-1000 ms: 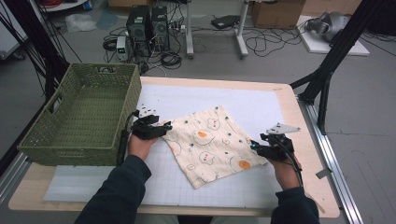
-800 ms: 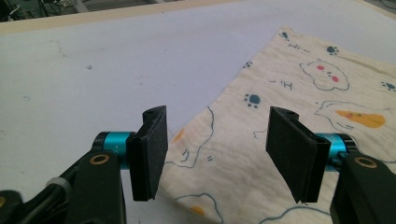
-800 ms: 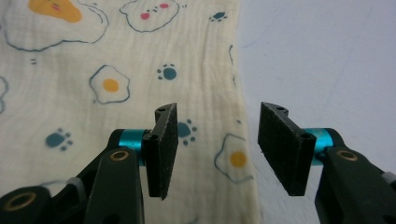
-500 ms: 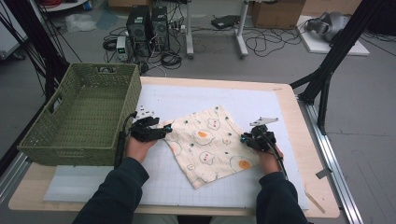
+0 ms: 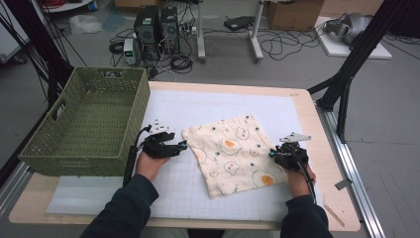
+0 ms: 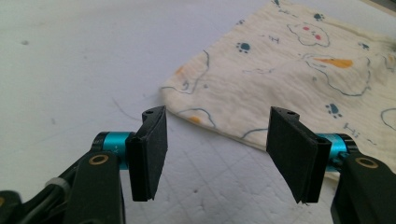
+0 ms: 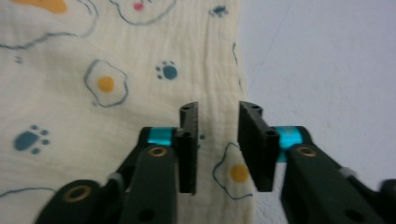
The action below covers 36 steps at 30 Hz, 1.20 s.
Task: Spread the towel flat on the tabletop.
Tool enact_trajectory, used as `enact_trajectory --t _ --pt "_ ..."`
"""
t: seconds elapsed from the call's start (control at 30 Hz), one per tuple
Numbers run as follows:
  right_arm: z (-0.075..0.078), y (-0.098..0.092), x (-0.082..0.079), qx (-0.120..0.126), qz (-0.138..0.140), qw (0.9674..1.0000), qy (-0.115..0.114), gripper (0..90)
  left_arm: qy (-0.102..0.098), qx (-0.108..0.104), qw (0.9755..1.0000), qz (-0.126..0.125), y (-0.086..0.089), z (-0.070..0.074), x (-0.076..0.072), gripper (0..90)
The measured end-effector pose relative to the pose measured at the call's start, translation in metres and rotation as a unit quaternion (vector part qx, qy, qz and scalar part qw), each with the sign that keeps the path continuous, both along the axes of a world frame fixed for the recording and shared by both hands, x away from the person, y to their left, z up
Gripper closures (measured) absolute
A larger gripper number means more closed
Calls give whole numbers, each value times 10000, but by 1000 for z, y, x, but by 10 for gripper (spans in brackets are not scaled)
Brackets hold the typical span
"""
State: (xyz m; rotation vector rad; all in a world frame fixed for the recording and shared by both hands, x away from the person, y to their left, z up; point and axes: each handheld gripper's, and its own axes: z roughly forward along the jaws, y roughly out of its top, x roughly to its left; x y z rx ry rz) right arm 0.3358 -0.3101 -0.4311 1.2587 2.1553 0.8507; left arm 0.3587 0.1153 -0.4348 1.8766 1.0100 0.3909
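White gridded mat (image 5: 178, 193) on a wood table, cluttered floor behind: cloth handling barely begun.
Green basket (image 5: 84, 124) at left holds nothing; left gripper (image 5: 174, 147) released, jaws wide, just beside the printed cloth (image 5: 233, 151) lying flat mid-mat; right gripper (image 5: 273, 154) over its right edge, jaws just reopened partway, nothing pinched. Grasping and moving the cloth remain.

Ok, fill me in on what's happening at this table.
A person works a cream cloth printed with fried eggs and paw prints, lying flat on the white mat beside a green woven basket. The left gripper sits at the cloth's left corner, jaws open and gripping nothing. The right gripper is over the cloth's right edge; its jaws have just been opening, and they stand narrowly apart above the fabric without pinching it. Nothing has been lifted.
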Motion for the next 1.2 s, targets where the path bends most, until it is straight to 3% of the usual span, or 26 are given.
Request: enact_trajectory --t 0.1,0.27,0.43,0.57,0.7,0.77,0.83,1.03,1.2 --pt "2 -1 -6 204 60 9996 -201 546 75 -16 9999 -70 -6 -3 -3 390" --pt "5 -6 -13 483 59 9980 -400 493 220 -12 9987 -454 -25 -5 -11 406" --pt "6 -8 -15 567 70 9974 -429 485 246 307 9953 -889 -54 -8 -18 414" --pt "6 -8 -15 584 105 9973 -433 487 243 608 9925 -1035 -70 -13 -22 414" --pt "6 -8 -15 642 107 9970 -430 487 32 919 9901 -1060 -78 -14 -25 426" --pt "6 -8 -15 651 106 9970 -412 487 -136 1057 9869 -1212 -80 -14 -28 523" --pt "6 -8 -14 628 120 9971 -405 488 -289 1297 9823 -1318 -80 -12 -31 848" --pt "6 -7 -15 635 149 9971 -388 488 -59 1328 9825 -1302 -58 -7 -28 868" --pt "6 -8 -16 662 144 9970 -369 487 250 1115 9894 -899 -16 -5 -24 865"
